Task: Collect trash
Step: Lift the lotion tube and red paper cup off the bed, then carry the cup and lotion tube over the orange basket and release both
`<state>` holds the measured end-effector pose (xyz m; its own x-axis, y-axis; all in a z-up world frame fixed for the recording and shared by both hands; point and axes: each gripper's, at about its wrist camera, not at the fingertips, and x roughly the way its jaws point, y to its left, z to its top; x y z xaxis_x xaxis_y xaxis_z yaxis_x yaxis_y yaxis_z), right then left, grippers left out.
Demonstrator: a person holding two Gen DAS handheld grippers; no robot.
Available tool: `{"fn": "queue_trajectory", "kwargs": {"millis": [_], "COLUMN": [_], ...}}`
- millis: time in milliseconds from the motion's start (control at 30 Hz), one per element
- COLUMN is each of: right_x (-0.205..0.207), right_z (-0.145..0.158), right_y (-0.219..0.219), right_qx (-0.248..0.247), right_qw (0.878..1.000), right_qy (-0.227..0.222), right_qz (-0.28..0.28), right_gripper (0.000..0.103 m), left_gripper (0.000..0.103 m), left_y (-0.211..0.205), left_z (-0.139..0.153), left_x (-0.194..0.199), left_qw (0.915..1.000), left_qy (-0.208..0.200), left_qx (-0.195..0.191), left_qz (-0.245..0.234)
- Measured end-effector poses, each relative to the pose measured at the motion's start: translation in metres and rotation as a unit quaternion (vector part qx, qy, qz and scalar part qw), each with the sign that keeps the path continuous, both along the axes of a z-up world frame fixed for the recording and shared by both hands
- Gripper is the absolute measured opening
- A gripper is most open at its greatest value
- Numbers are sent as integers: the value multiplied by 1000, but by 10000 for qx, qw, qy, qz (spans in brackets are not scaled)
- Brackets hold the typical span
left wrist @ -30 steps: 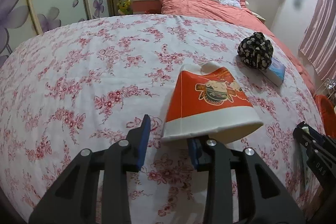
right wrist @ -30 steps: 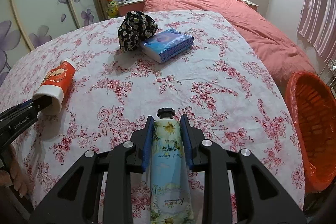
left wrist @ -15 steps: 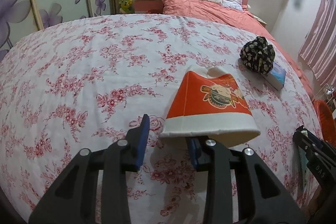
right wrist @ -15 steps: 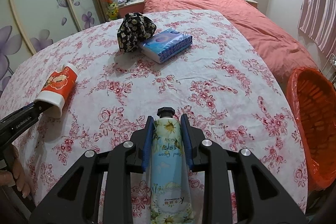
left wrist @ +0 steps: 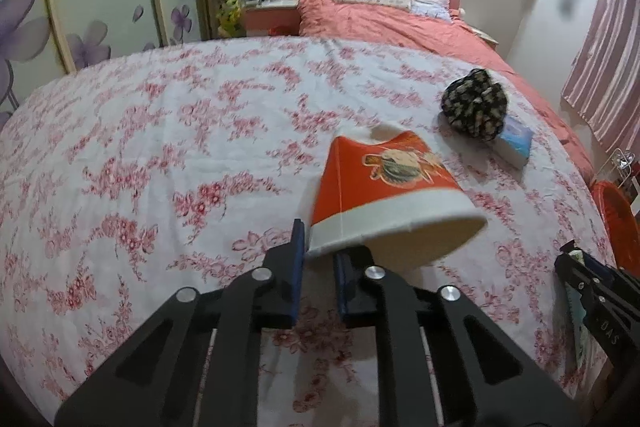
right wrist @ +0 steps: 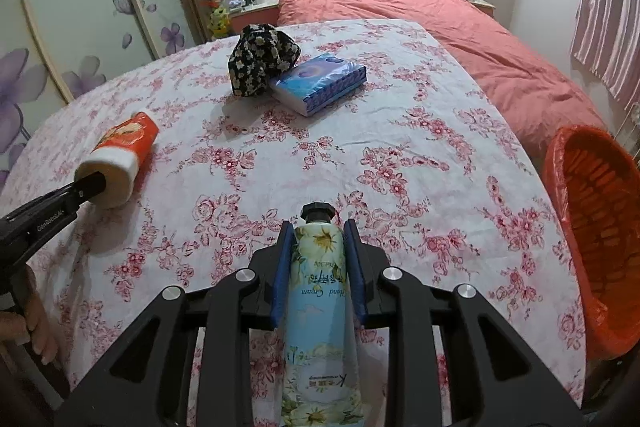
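My left gripper is shut on the rim of a red paper cup, one finger inside its mouth, and holds it on its side just above the floral tablecloth. The cup also shows in the right wrist view at the left, with the left gripper at its mouth. My right gripper is shut on a hand cream tube with a black cap, above the table's near edge. An orange trash bin stands at the right, beside the table.
A black floral pouch and a blue tissue pack lie at the table's far side. A bed with a red quilt stands behind. Wardrobe doors are at the left.
My left gripper has closed on the cup's rim and lifted the cup a little off the cloth. My right gripper keeps the tube and has hardly moved.
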<state>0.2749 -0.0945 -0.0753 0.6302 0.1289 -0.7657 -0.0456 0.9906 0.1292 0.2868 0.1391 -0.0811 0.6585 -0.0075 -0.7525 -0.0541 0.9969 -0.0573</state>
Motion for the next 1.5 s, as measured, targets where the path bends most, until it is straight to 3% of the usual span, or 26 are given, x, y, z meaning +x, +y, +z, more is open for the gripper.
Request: {"fn": "queue_trajectory", "kwargs": {"millis": [233, 400, 467, 567, 667, 700, 733, 900, 1233, 1500], "right_x": [-14, -17, -17, -16, -16, -17, -17, -22, -36, -52], "right_z": [12, 18, 15, 12, 13, 14, 15, 27, 58, 86], "right_y": [-5, -8, -8, -8, -8, -8, -9, -17, -43, -78], "right_qx": [172, 172, 163, 157, 151, 148, 145, 152, 192, 154], "right_qw": [9996, 9994, 9996, 9997, 9997, 9997, 9996, 9992, 9967, 9917], "right_qy": [-222, -296, -231, -185, -206, -215, -227, -368, -756, -1140], "right_qz": [25, 2, -12, 0, -3, -4, -7, -60, -242, -575], "right_gripper": [26, 26, 26, 26, 26, 26, 26, 26, 26, 26], "left_gripper": [8, 9, 13, 28, 27, 19, 19, 8, 7, 7], "left_y": [-12, -17, -17, -13, -9, -8, -7, -14, -37, -88], "left_z": [14, 10, 7, 1, -6, -7, -7, 13, 47, 88], "left_x": [-10, -12, -9, -2, 7, 10, 11, 1, -18, -40], "left_qw": [9997, 9997, 9999, 9998, 9994, 9994, 9994, 9998, 9977, 9893], "left_qy": [-215, -155, -74, 93, 215, 213, 205, -172, -563, -993], "left_qx": [31, 180, 140, 56, -47, -69, -79, -43, -198, -469], "left_qz": [-131, -111, -2, 154, 264, 270, 254, 36, -322, -960]}}
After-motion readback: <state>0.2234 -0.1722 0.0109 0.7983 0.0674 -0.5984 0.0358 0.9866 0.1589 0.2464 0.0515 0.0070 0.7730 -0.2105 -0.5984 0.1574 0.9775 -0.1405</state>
